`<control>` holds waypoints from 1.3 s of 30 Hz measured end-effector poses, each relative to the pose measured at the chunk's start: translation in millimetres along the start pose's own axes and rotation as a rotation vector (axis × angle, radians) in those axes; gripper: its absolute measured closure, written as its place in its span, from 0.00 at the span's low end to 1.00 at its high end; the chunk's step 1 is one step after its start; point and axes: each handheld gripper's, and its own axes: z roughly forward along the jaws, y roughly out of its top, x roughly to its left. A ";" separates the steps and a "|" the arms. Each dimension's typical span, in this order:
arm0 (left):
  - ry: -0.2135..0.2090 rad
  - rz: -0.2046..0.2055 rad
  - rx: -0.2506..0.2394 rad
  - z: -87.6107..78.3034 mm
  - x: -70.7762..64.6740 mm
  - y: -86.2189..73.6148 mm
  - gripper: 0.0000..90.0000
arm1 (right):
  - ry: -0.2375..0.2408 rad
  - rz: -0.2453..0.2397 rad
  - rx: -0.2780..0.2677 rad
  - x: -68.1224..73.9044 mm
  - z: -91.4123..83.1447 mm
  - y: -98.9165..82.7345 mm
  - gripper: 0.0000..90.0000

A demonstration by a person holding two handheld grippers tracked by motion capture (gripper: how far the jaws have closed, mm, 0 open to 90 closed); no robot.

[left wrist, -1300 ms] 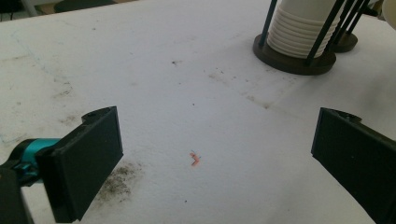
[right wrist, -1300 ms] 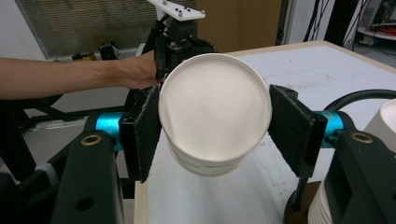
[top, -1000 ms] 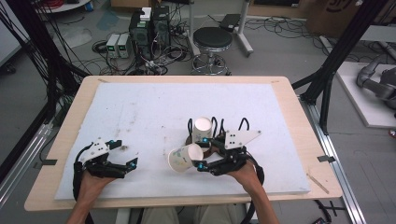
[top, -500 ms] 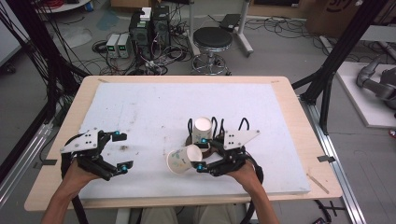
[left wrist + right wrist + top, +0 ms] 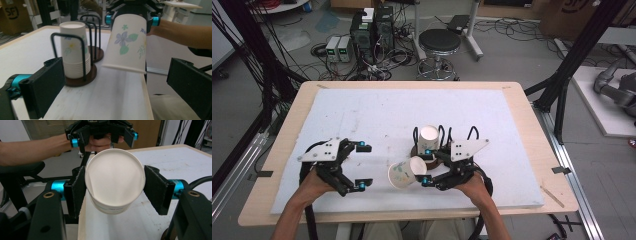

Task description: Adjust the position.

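Observation:
A white paper cup with a flower print (image 5: 404,173) hangs tilted above the white mat, its mouth toward my left gripper. My right gripper (image 5: 425,167) is shut on its base end; in the right gripper view both pads (image 5: 79,190) press the cup (image 5: 115,180). My left gripper (image 5: 364,166) floats to the left of the cup, open, with nothing between its jaws. In the left gripper view the cup (image 5: 126,45) hangs ahead of the open left gripper (image 5: 116,87). A stack of like cups (image 5: 429,135) stands upside down in a black wire holder (image 5: 75,77).
A second wire holder on a brown base (image 5: 96,53) stands behind the stack. The white mat (image 5: 377,110) covers most of the wooden table (image 5: 522,120). Beyond the far edge stand a stool (image 5: 439,42) and electronics boxes (image 5: 362,32).
My left gripper has lifted off the mat and come a little closer to the held cup, jaws open toward it. The right gripper and its cup have stayed put.

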 end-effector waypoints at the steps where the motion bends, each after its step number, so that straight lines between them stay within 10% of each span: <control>1: -0.022 0.004 -0.010 11.4 0.2 1.6 0.02 | 0.008 0.000 0.002 0.1 0.9 0.1 0.42; 19: -0.116 0.038 -0.007 75.1 -3.5 2.2 0.02 | 0.030 0.007 -0.032 -0.1 1.3 -0.3 0.42; 39: -0.140 0.060 0.030 77.5 -4.6 -6.7 0.28 | 0.035 0.004 -0.039 0.6 0.0 0.1 0.42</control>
